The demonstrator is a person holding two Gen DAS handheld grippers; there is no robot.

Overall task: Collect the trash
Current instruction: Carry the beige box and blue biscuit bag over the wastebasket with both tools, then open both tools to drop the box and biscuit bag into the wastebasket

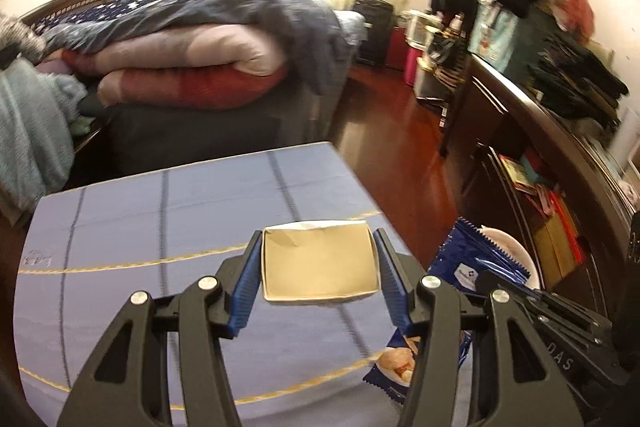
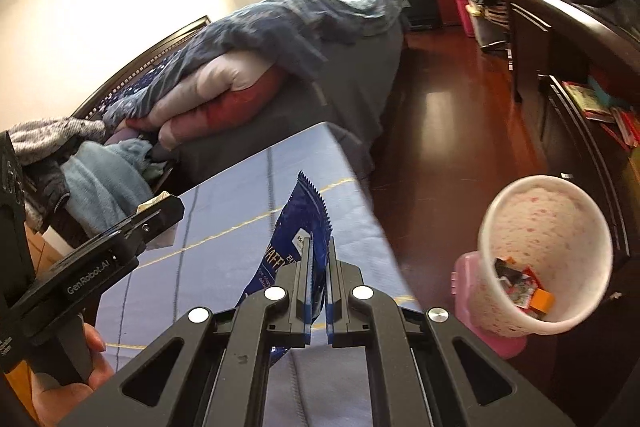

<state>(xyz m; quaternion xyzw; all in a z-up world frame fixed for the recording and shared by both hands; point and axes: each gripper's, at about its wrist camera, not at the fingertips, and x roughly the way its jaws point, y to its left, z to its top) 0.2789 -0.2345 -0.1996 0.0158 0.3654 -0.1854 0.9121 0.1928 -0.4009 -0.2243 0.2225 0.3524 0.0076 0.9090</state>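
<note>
The right tongs (image 2: 319, 291) pinch a blue snack wrapper (image 2: 304, 227) above the counter (image 2: 224, 227) (its cloth is blue-checked). The left tongs (image 1: 318, 267) clamp a small folded paper box (image 1: 320, 263) over that counter. Right of the counter, lower down, stands a speckled paper cup (image 2: 546, 223) holding scraps. Beyond the counter lies the bed (image 1: 200, 67).

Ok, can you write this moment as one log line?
left gripper: shut on paper box | right gripper: shut on blue wrapper | trash cup: beside table
</note>
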